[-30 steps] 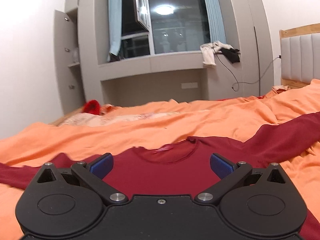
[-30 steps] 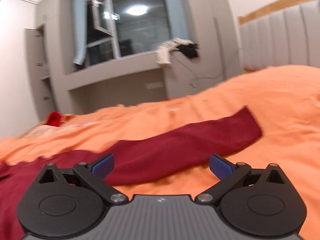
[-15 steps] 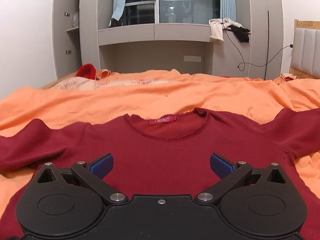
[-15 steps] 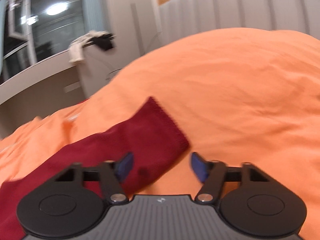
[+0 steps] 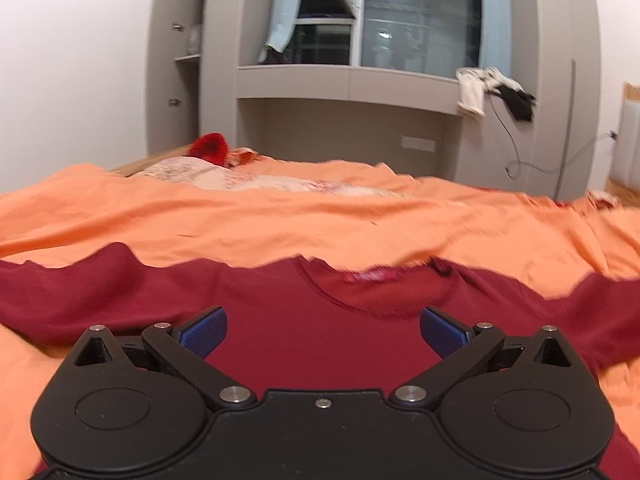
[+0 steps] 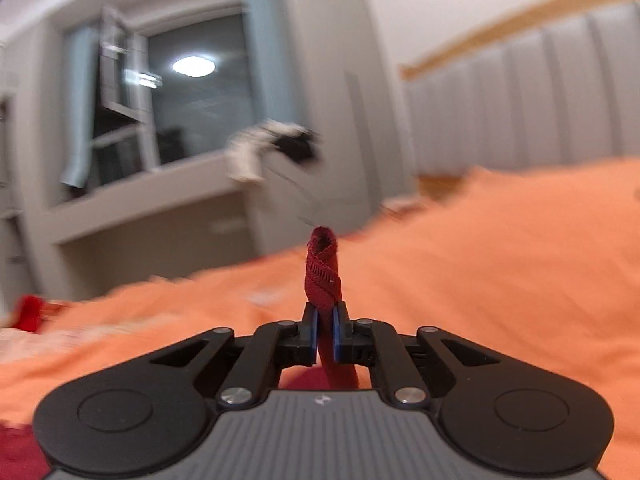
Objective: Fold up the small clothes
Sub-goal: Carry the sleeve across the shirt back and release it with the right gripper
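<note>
A dark red long-sleeved shirt (image 5: 304, 320) lies spread flat on the orange bedcover (image 5: 280, 220), neckline and pink label facing away from me. My left gripper (image 5: 323, 330) hovers over the shirt's chest, open, with nothing between its blue pads. In the right wrist view my right gripper (image 6: 325, 330) is shut on the cuff of the shirt's sleeve (image 6: 323, 276). The cuff stands bunched and upright above the pads, lifted off the bedcover (image 6: 500, 280).
A grey window alcove with a shelf (image 5: 344, 80) stands beyond the bed, clothes (image 5: 492, 88) draped on its right end. A red item (image 5: 210, 148) and patterned fabric lie at the bed's far left. A padded headboard (image 6: 540, 96) rises on the right.
My right gripper went from wide open over the sleeve end to shut on the cuff, and has raised it. The left gripper shifted over the shirt's chest and stayed open.
</note>
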{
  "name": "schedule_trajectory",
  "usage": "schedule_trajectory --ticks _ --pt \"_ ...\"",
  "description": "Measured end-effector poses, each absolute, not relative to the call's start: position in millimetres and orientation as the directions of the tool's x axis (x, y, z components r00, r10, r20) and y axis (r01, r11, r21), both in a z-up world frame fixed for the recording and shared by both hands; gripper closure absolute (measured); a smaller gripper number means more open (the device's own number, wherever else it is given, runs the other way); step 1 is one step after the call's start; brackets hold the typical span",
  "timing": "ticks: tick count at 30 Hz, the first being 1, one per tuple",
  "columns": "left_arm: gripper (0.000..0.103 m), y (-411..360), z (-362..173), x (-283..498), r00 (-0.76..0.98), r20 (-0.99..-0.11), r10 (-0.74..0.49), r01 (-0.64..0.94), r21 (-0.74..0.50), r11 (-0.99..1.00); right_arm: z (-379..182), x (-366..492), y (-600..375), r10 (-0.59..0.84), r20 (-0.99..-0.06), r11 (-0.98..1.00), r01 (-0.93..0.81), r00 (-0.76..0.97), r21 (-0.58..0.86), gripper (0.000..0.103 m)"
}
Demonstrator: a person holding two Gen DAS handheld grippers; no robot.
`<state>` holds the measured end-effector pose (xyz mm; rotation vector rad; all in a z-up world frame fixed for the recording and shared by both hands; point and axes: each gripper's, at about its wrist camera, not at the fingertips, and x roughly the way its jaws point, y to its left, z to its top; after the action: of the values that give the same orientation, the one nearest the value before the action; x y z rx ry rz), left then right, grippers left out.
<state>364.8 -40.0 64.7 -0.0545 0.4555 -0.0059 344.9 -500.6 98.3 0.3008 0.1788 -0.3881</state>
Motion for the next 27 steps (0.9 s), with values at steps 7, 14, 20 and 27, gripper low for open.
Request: schedule_trajectory --ticks 7,14,20,27 --pt "0.000 1 86 356 0.924 -0.381 0.041 -0.103 -0.145 0.984 150 364 -391 -0.031 -0.152 0.970 0.067 0.988 0.233 0.095" --pt "0.001 35 96 348 0.934 -0.345 0.096 -0.176 -0.208 0.962 131 390 -286 0.236 -0.202 0.955 -0.189 0.950 0.226 0.095" --pt "0.000 54 91 346 0.931 -0.340 0.131 -0.214 -0.220 0.952 84 397 -212 0.379 -0.325 0.923 -0.328 0.866 0.202 0.095" --pt "0.000 55 82 353 0.928 -0.368 0.052 -0.147 -0.236 0.960 31 383 -146 0.419 -0.494 0.894 -0.441 0.762 0.078 0.092"
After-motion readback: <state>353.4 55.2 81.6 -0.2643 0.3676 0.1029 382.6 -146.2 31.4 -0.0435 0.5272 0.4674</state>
